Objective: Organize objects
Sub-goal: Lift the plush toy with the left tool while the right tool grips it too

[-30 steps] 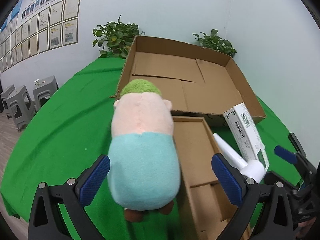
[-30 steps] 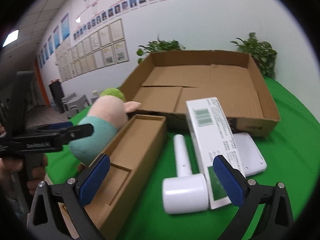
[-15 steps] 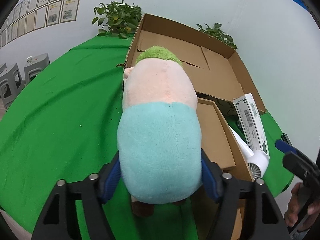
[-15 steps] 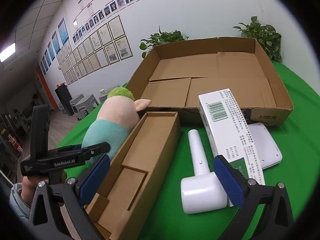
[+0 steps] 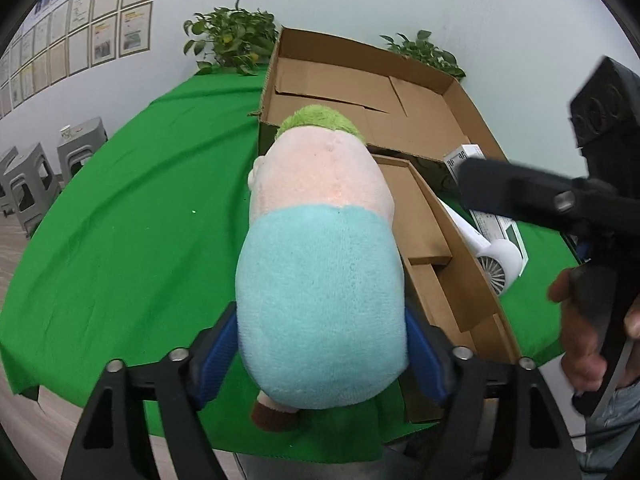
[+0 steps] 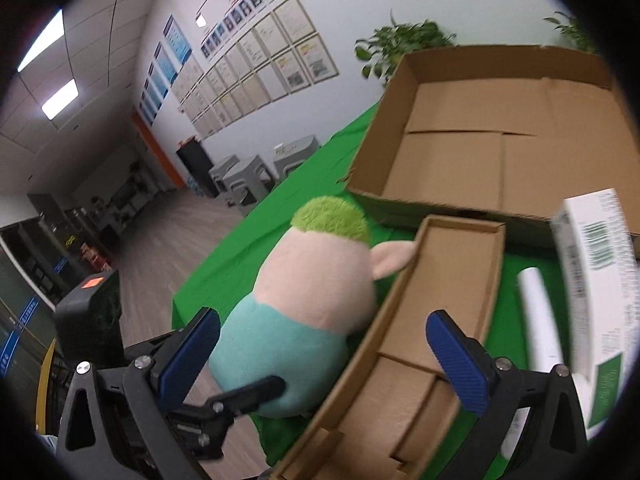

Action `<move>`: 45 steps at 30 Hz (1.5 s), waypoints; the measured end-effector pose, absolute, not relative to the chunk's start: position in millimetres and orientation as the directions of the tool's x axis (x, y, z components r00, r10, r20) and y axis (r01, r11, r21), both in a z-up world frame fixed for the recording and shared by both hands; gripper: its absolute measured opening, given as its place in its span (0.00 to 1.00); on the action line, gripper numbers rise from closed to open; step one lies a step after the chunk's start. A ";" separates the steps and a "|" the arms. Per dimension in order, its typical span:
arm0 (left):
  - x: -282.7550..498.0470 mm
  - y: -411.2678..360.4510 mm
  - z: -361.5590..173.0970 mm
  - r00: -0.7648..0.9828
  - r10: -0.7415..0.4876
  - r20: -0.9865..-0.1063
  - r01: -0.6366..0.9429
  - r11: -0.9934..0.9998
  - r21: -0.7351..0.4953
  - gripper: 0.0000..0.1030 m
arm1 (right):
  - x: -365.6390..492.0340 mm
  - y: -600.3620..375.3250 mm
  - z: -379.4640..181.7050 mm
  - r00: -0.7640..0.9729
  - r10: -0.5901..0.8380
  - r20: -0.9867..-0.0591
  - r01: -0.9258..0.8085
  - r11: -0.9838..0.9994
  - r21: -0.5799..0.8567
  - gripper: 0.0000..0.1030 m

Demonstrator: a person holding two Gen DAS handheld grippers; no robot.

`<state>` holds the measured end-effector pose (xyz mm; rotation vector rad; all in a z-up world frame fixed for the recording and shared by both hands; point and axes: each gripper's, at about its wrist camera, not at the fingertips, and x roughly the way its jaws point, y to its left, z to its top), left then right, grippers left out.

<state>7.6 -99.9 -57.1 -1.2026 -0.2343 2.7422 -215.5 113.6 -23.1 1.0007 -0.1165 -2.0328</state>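
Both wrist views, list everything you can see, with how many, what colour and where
plush toy: 1, teal body, pink head, green hair; on the cloth left of the narrow box, gripped
narrow box: 1, brown cardboard, open; beside the toy
large box: 1, brown cardboard, open; behind the narrow box
carton: 1, white and green, barcode; right of the narrow box
handheld fan: 1, white; between narrow box and carton
tablecloth: 1, green
potted plants: 2, green; behind the large box
stools: several, grey; left, on the floor
framed papers: many; wall
left tongs: blue pads, shut on the toy's teal body
right tongs: blue pads, open above the narrow box
right hand: holds the right tool
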 end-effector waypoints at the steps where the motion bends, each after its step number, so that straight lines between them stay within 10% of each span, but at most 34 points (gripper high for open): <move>1: 7.8 -99.3 -57.7 -0.674 0.182 -0.715 -0.056 -0.979 -0.196 0.78 | -217.6 107.8 -25.2 -0.312 -0.721 -0.619 0.651 -0.637 0.413 1.00; 24: 18.1 -83.1 -65.0 -0.707 0.168 -0.687 -0.126 -0.986 -0.111 0.58 | -201.6 42.2 -45.8 -0.352 -0.554 -0.754 0.672 -0.711 0.209 0.85; 45: -43.4 -49.2 58.2 -0.906 0.155 -0.394 -0.194 -0.979 0.062 0.55 | -246.6 79.7 86.8 -0.627 -0.646 -0.435 0.680 -0.727 0.099 0.69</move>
